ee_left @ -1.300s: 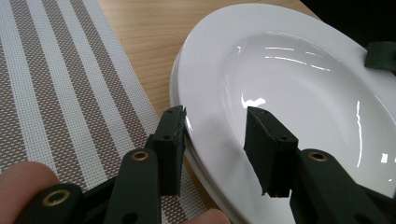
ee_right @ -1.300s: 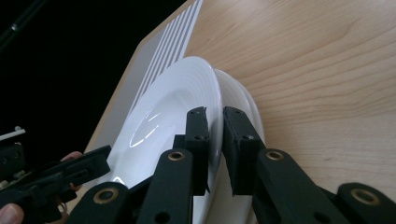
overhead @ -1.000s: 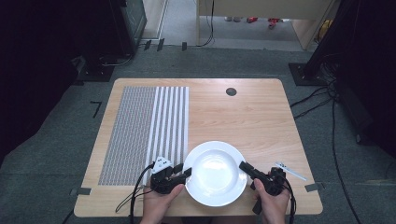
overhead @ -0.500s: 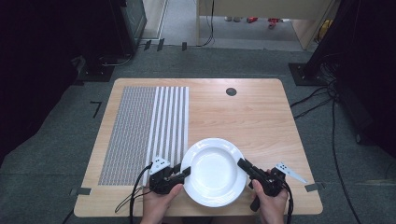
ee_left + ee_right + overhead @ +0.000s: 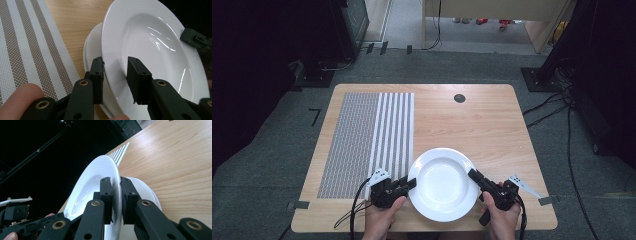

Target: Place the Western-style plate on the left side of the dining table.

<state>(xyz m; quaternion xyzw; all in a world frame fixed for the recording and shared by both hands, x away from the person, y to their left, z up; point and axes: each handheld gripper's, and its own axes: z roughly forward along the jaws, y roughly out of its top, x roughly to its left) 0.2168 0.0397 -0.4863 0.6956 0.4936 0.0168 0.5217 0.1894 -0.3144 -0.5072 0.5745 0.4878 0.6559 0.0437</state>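
A white deep plate (image 5: 443, 184) is near the table's front edge, held a little above a second white plate (image 5: 92, 50) that lies under it. My right gripper (image 5: 472, 174) is shut on the top plate's right rim (image 5: 92, 180), with the lower plate (image 5: 142, 188) behind its jaws. My left gripper (image 5: 412, 183) is at the plate's left rim. In the left gripper view its jaws (image 5: 115, 67) stand either side of the rim (image 5: 155, 50), the outer one touching it and the inner one apart from the surface.
A grey and white striped placemat (image 5: 372, 135) covers the left part of the wooden table (image 5: 472, 125), close to the plates. A black round grommet (image 5: 459, 98) sits near the far edge. Cables trail across the dark floor at the right.
The top plate has risen slightly off the lower one and looks a bit larger from above. Both hands stayed at its rims.
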